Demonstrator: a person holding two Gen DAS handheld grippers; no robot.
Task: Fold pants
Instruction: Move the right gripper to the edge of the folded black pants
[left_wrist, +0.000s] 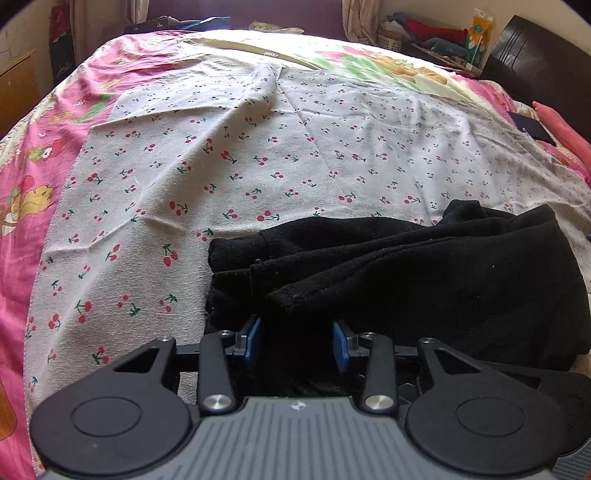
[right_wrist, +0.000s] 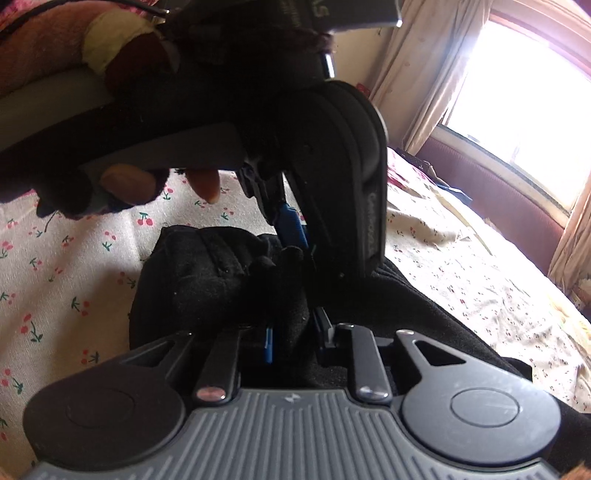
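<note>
The black pants (left_wrist: 406, 277) lie in a bunched, partly folded heap on the cherry-print sheet (left_wrist: 221, 166). My left gripper (left_wrist: 298, 341) stands over the heap's near left end. Its blue pads are apart with dark cloth between them, and their inner faces still show. In the right wrist view the same gripper (right_wrist: 295, 247) comes down from above in a person's hand (right_wrist: 125, 184), its blue finger touching a ridge of the pants (right_wrist: 207, 273). My right gripper (right_wrist: 295, 339) has its jaws narrowly set, and a fold of the black cloth is pinched between them.
The sheet covers a bed with a pink cartoon quilt (left_wrist: 33, 184) beneath it. A dark flat object (left_wrist: 532, 127) lies near the right edge. A basket and clutter (left_wrist: 424, 37) and a dark headboard (left_wrist: 535, 55) sit at the far right. A bright curtained window (right_wrist: 535, 110) is beyond the bed.
</note>
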